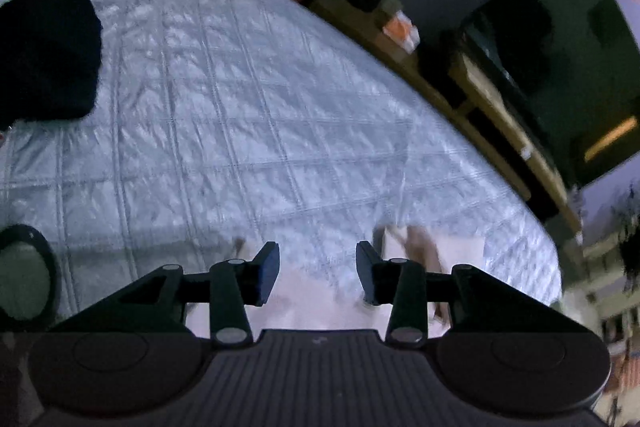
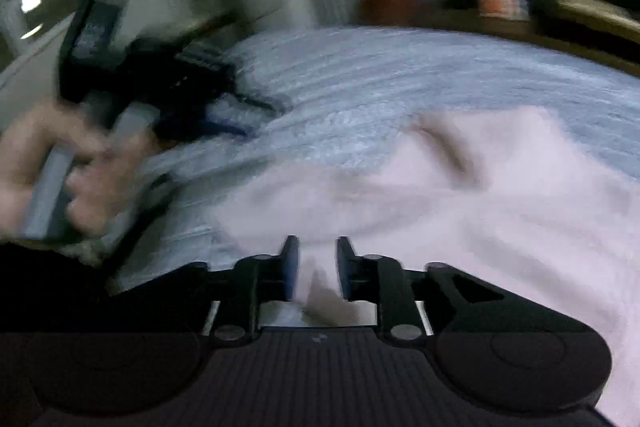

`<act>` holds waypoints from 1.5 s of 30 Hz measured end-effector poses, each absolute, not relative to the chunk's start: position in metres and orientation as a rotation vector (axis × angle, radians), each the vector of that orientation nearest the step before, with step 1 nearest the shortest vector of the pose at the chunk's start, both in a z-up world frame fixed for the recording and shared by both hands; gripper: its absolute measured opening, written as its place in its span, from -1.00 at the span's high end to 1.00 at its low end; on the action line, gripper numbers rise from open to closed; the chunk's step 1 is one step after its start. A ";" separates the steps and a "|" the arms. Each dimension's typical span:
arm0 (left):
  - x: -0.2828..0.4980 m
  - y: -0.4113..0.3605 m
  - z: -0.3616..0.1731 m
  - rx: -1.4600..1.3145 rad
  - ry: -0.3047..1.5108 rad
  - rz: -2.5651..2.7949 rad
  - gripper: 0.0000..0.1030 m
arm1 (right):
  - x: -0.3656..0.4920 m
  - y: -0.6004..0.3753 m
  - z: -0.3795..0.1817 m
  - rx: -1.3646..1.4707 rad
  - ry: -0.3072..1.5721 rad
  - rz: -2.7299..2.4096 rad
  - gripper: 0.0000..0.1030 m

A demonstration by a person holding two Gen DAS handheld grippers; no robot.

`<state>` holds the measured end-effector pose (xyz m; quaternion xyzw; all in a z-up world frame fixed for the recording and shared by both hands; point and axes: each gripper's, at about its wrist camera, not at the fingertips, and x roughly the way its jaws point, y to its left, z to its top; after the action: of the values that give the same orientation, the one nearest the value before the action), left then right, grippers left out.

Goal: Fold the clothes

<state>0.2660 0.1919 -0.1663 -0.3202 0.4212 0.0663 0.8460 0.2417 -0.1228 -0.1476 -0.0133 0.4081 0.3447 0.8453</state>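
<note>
Right gripper (image 2: 317, 269): black jaws with blue pads apart, nothing clamped, poised over pale pink crumpled garment (image 2: 460, 203) lying on light grey quilted bedspread (image 2: 400, 75). Left gripper (image 1: 317, 273): jaws apart, empty, above the garment's edge. View blurred.

A quilted pale bedspread (image 1: 248, 115) covers the bed. Beyond it, a wooden shelf (image 1: 496, 115) and dark television (image 1: 560, 59) line the wall.
</note>
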 end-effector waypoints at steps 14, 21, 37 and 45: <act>0.263 0.148 -0.208 -0.494 1.094 0.067 0.23 | 0.236 -0.259 -0.181 -0.204 1.051 0.202 0.33; 0.266 0.149 -0.202 -0.457 1.095 0.142 0.24 | 0.260 -0.233 -0.136 -0.251 0.843 0.201 0.24; 0.267 0.165 -0.203 -0.487 1.082 0.186 0.20 | 0.373 0.033 -0.169 -0.924 0.763 0.619 -0.31; 0.264 0.164 -0.205 -0.497 1.057 0.169 0.03 | 0.405 0.007 -0.156 -0.466 0.762 0.540 0.93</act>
<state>0.2642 0.1642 -0.2046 -0.2345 0.4983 0.0795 0.8309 0.4053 0.0070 -0.1556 -0.2225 0.3641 0.2580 0.8668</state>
